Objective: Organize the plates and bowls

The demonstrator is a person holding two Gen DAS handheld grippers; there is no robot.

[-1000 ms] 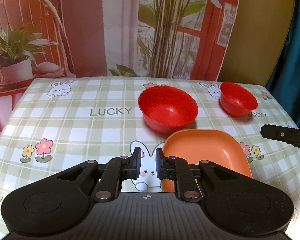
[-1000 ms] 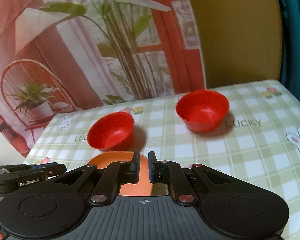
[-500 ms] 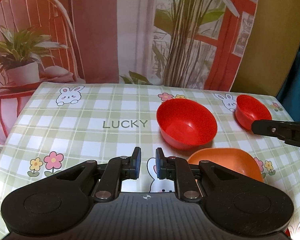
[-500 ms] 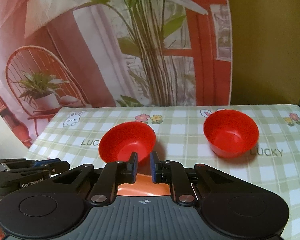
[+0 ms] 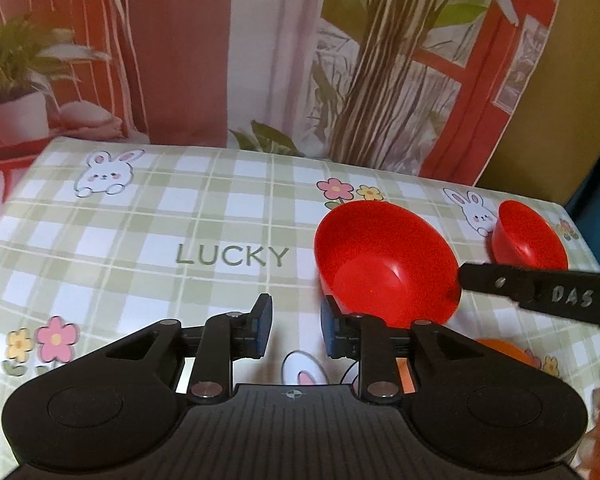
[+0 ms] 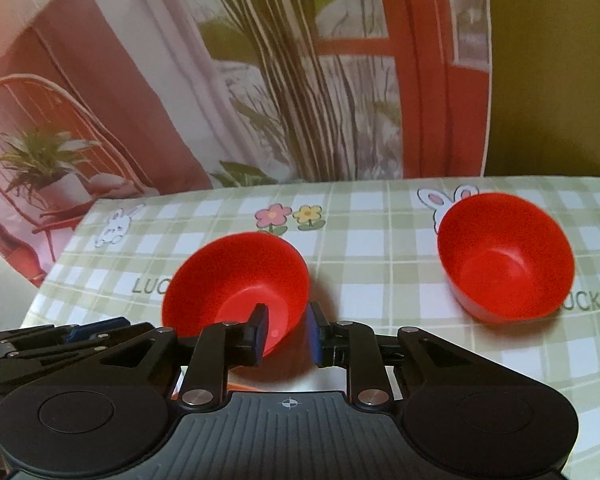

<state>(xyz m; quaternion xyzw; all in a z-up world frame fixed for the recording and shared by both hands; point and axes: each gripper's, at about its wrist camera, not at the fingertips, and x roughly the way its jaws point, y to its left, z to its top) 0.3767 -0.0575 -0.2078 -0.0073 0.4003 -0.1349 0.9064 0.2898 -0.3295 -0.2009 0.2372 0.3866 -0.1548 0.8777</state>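
Left wrist view: the left gripper [image 5: 295, 326] sits low centre of the frame, jaws parted with a clear gap, nothing between the blue pads. Through the gap shows the checked green-and-white tablecloth with rabbit and flower prints [image 5: 148, 240] that covers the worktop. The large red plastic bowl [image 5: 386, 264] stands upright at centre right, just beyond the right-hand finger, which overlaps its near rim in the picture; contact cannot be told. A smaller red plastic bowl [image 5: 530, 238] stands at the right edge, well apart from the large one. A sliver of the orange plastic plate [image 5: 500, 346] shows at lower right, mostly hidden behind the gripper body. A black finger of the right gripper [image 5: 540, 292] reaches in from the right edge, its tip at the large bowl's right rim.

Right wrist view: the right gripper [image 6: 287, 334] is at lower centre, jaws apart. Its left-hand finger lies over the inside of the large red bowl [image 6: 236, 276] and its right-hand finger just outside the wall, so the near rim sits between the pads; the pads are not pressed onto it. The smaller red bowl [image 6: 506, 256] stands at right of frame. The left gripper [image 6: 60, 336] shows at the left edge. The printed backdrop of plants and a chair [image 6: 220, 80] fills the upper frame.
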